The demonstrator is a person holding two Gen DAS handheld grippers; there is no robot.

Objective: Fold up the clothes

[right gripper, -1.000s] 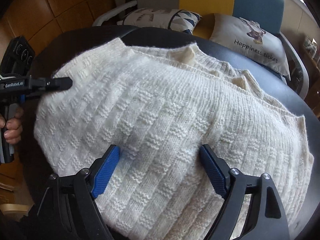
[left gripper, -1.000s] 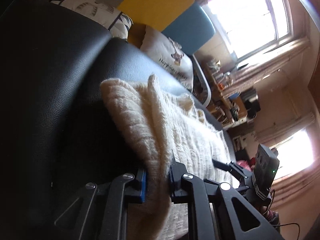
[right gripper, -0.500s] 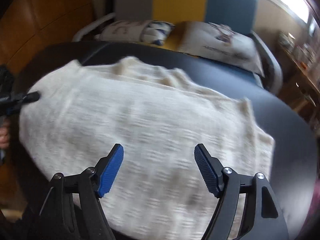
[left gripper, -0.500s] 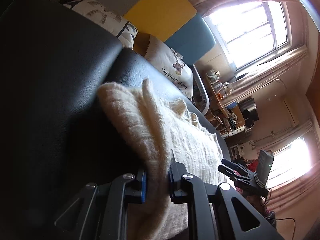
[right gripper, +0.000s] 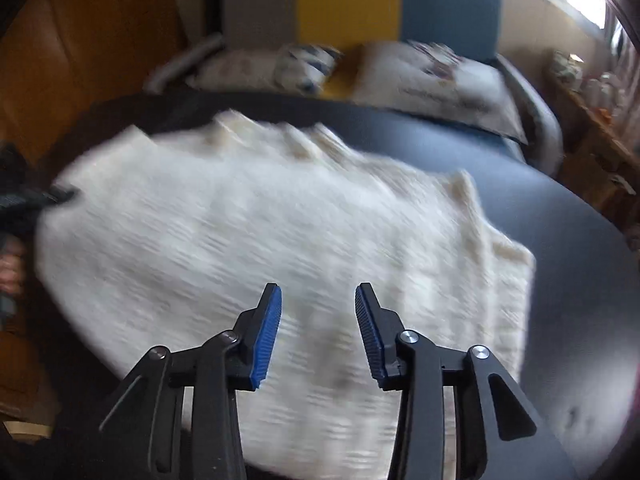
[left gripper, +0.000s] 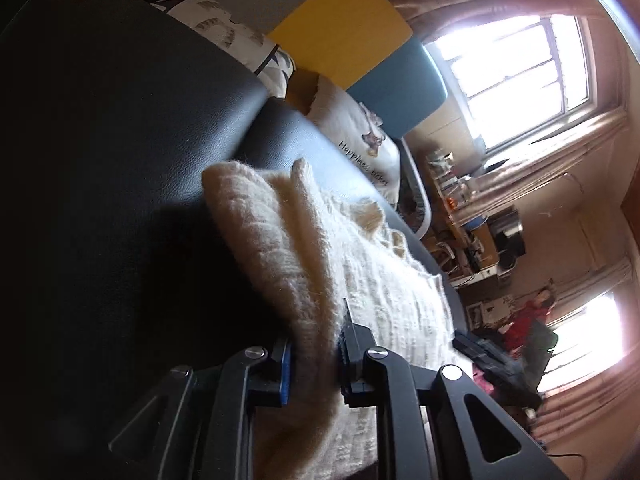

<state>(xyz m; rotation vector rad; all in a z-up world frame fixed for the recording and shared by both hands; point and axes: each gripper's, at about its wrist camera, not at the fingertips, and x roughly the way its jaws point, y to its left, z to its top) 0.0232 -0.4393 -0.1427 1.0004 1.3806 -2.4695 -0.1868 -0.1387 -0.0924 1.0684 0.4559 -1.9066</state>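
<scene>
The left gripper (left gripper: 314, 354) is pinching the sweater's (right gripper: 248, 236) folded edge on the black table (right gripper: 560, 248). The right gripper (right gripper: 318, 334) is hovering above the sweater, jaws closing on nothing (pillows (right gripper: 436, 76) are lying behind, windows (left gripper: 516, 80) are glowing).

Right gripper (right gripper: 318, 334) is hovering above the cream knit sweater (right gripper: 248, 240), jaws closing with only air between the blue pads (right gripper: 267, 334); nothing is being gripped. Sweater is lying spread on the black padded table (right gripper: 560, 264), motion blur smearing the knit pattern. Left gripper (right gripper: 48, 196) is showing at the frame's left edge, its tip sitting at the sweater's left edge (grip state not readable from this angle), with a person's fingers (right gripper: 10, 274) showing below it. Two printed cushions (right gripper: 436, 76) are lying on the seat behind the table, against grey, yellow and blue back panels (right gripper: 348, 0).
</scene>
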